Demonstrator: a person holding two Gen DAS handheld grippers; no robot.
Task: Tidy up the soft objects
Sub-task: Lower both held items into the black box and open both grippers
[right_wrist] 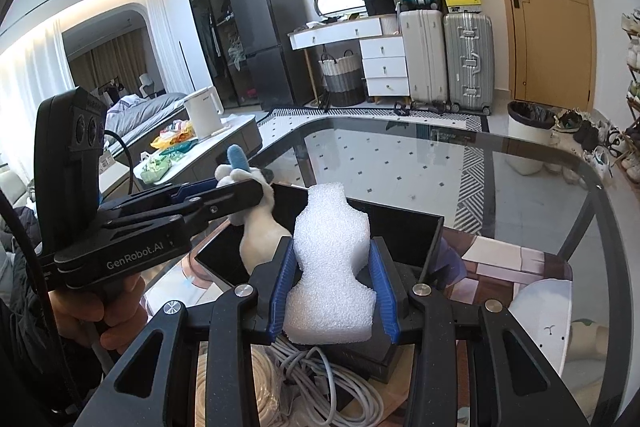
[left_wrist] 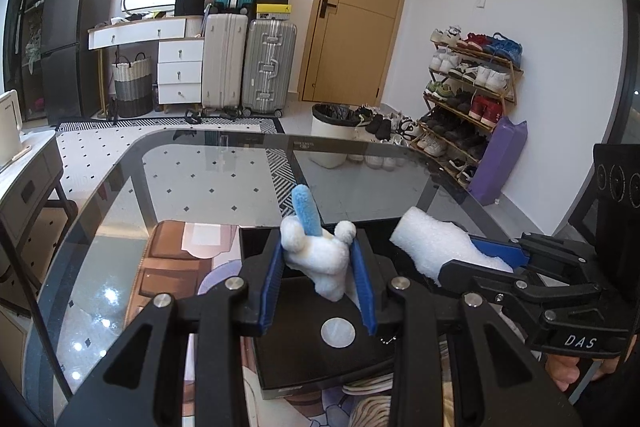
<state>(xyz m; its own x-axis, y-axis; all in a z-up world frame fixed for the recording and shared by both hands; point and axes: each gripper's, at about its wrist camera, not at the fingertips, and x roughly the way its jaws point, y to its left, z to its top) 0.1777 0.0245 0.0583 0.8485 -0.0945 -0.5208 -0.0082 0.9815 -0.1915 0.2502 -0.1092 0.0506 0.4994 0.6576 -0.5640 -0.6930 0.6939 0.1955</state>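
Left gripper (left_wrist: 320,267) clamped on a white plush toy (left_wrist: 320,259) with a blue fuzzy stalk; right gripper (right_wrist: 335,281) clamped on a waisted block of white foam (right_wrist: 332,267), pinched in at its middle. Both held just above the open black box (right_wrist: 404,227) on the glass table (right_wrist: 440,163). Best lowered well inside the walls before easing the squeeze, since springy, light pieces likely rebound or cling to ribbed blue pads

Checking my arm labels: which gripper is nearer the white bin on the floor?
Right. The bin stands beyond the table's far right; the right gripper holds foam on that side, and the left gripper, holding a plush, is further left.
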